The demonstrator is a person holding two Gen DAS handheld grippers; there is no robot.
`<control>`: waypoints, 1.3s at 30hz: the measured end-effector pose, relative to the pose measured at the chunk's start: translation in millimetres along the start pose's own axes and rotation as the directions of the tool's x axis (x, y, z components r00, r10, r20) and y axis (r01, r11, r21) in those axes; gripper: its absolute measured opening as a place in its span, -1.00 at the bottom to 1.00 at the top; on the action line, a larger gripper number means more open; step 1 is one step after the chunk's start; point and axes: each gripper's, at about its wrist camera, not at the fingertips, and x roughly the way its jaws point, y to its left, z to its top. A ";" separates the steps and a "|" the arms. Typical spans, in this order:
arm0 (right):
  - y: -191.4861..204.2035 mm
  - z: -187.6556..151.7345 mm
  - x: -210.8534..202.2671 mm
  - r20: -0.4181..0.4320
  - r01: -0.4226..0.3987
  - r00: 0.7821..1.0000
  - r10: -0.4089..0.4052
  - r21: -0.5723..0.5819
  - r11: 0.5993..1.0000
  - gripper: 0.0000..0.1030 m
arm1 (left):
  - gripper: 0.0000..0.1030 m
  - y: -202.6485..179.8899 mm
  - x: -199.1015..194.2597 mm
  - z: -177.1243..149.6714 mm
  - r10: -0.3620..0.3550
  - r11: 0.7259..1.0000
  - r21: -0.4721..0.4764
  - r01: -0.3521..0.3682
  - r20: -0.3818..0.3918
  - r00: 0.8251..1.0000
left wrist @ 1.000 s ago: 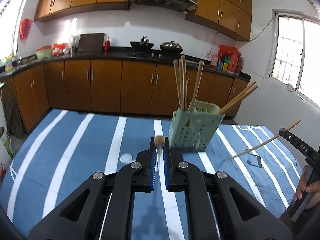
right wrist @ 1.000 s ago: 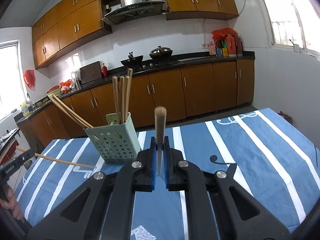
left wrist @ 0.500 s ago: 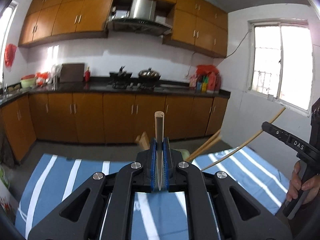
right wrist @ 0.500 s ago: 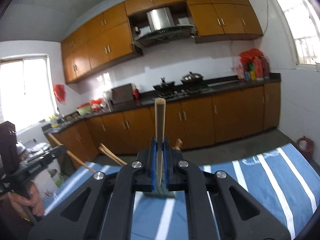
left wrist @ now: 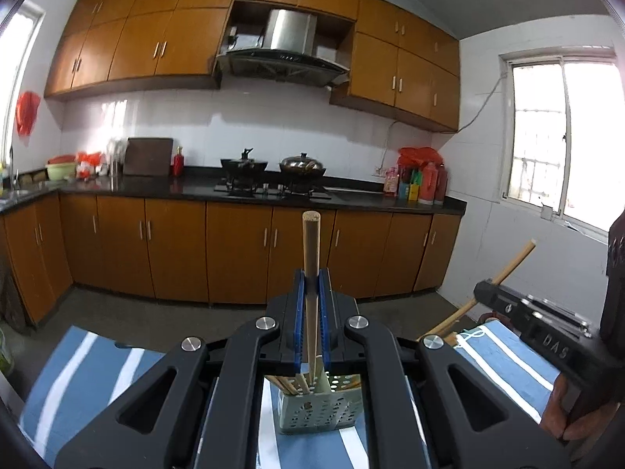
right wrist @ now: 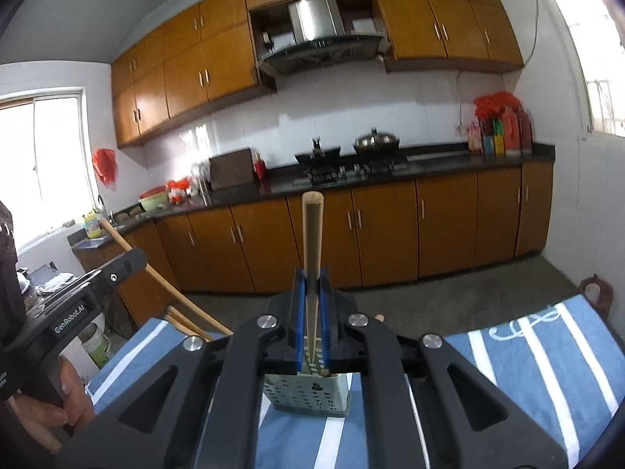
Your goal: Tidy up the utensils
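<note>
Left wrist view: left tool clamped on 1 wooden chopstick, upright above green perforated holder with more chopsticks, on striped worktop.
Right wrist view: right tool clamped on 1 chopstick, above the same holder.

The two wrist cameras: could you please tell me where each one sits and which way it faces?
Left wrist: sits on the left hand-held gripper, shut on a chopstick, facing the stove counter above the green utensil basket; the other hand shows at right.
Right wrist: sits on the right hand-held gripper, shut on its chopstick, facing likewise; a hand at left.
Shared: basket, counter, striped tablecloth.
</note>
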 end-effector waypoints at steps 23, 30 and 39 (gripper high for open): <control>-2.2 -13.9 0.7 0.002 0.005 1.000 -0.005 0.009 1.000 -0.32 | -0.18 10.6 -8.7 -4.6 -0.006 1.000 -0.027 0.007 0.012 1.000; 7.0 -39.0 -63.3 0.099 0.059 0.993 -0.056 -0.033 0.998 0.57 | 0.41 19.3 -62.9 -20.5 0.044 0.999 0.004 -0.044 0.015 0.999; 41.0 -89.7 -127.2 0.169 0.184 0.973 -0.160 -0.138 0.973 0.92 | 0.96 27.2 -138.7 -69.3 0.137 0.989 0.053 -0.139 0.029 0.990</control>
